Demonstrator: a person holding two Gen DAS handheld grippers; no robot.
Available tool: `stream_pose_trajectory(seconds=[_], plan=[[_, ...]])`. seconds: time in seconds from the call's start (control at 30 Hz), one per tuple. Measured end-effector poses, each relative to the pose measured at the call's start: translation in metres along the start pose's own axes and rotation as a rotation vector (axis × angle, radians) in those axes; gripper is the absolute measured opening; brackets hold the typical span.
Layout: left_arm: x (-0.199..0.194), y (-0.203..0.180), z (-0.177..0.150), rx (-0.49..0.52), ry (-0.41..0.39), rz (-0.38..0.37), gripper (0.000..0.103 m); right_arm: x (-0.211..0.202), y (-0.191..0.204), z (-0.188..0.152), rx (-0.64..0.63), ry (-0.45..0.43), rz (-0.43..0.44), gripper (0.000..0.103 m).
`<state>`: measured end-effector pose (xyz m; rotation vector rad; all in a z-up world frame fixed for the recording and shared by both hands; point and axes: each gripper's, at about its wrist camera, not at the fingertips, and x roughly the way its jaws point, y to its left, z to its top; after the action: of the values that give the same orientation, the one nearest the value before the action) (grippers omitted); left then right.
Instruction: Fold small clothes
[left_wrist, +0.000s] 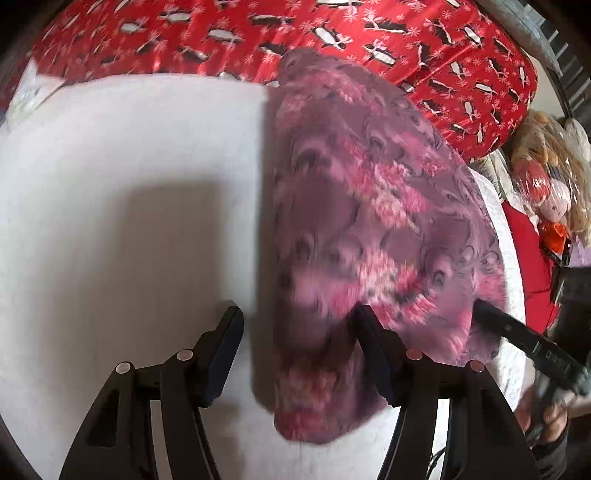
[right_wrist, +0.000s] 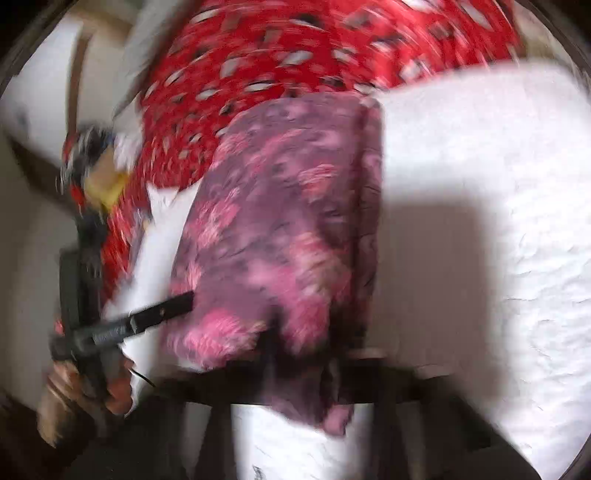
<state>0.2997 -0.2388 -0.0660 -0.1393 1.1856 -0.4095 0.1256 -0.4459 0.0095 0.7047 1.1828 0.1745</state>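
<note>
Right ahead of the left gripper (left_wrist: 297, 334) hangs a purple-and-pink patterned cloth (left_wrist: 369, 221), raised off the white surface (left_wrist: 129, 184) and blurred by motion; its lower edge drops between the two fingers, whose jaws stand wide apart; the right-hand finger (left_wrist: 373, 339) touches or overlaps the fabric, the left-hand finger (left_wrist: 225, 343) stands clear of it over the white surface, so this gripper has hold of nothing that I can see; a square shadow lies on the white just beyond the left-hand finger.

Off to the right of that gripper, the other tool's black finger (left_wrist: 517, 332) reaches into the cloth's right edge, with the person's hand (left_wrist: 546, 421) below it; beyond the cloth a red sheet printed with black-and-white figures (left_wrist: 406, 44) crosses the far side, and at the far right sits a soft toy in clear wrapping (left_wrist: 546, 177).

From the right wrist view, the same cloth (right_wrist: 288, 221) hangs directly in front of the right gripper (right_wrist: 303, 369), draping down over the dark bar of its fingers, which are too smeared to make out; whether they are pinched on the fabric or parted I cannot tell; to the left of this gripper the left gripper's finger (right_wrist: 162, 314) pokes at the cloth's left edge, held by the person's left hand (right_wrist: 81, 387); the white surface (right_wrist: 480, 184) spreads to the right with a dark shadow on it, and the red sheet (right_wrist: 295, 55) lies beyond.
</note>
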Motion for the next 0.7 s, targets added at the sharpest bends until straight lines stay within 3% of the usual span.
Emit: stream_pose_trajectory(seconds=[0.07,0.13,0.23,0.27,0.3,0.4,0.47,0.53,0.63,0.7], plan=[[-0.005,0.001,-0.005,-0.004,-0.003,0.001,0.062,-0.027,0.014,-0.004,-0.04,-0.09,0.042,0.005],[-0.004,0.003,-0.009,-0.008,0.006,0.002,0.064,-0.036,0.013,-0.007,-0.041,-0.114,0.026,0.005],[-0.005,0.002,-0.013,0.022,0.016,0.028,0.064,0.001,-0.009,-0.015,0.001,0.036,-0.103,0.007],[-0.009,0.0,-0.015,0.035,0.031,0.038,0.062,0.004,-0.013,-0.016,0.019,0.052,-0.111,0.007],[-0.014,-0.003,-0.015,0.038,0.028,0.026,0.057,-0.004,-0.011,-0.012,0.048,0.037,-0.105,0.015],[-0.037,-0.007,-0.01,0.036,-0.048,-0.023,0.056,-0.036,0.004,0.007,0.074,-0.12,-0.07,0.024],[-0.043,-0.01,-0.004,0.026,-0.089,-0.011,0.057,-0.046,0.014,0.018,0.063,-0.226,-0.031,0.032],[-0.035,-0.013,-0.001,0.017,-0.086,0.021,0.057,-0.044,0.023,0.026,0.02,-0.271,-0.018,0.032],[-0.008,-0.014,-0.009,0.033,-0.021,0.076,0.06,-0.002,0.02,0.03,-0.035,-0.212,-0.088,0.029],[-0.004,-0.011,-0.014,0.046,-0.018,0.06,0.06,0.036,0.003,0.025,-0.037,-0.054,-0.183,0.028]])
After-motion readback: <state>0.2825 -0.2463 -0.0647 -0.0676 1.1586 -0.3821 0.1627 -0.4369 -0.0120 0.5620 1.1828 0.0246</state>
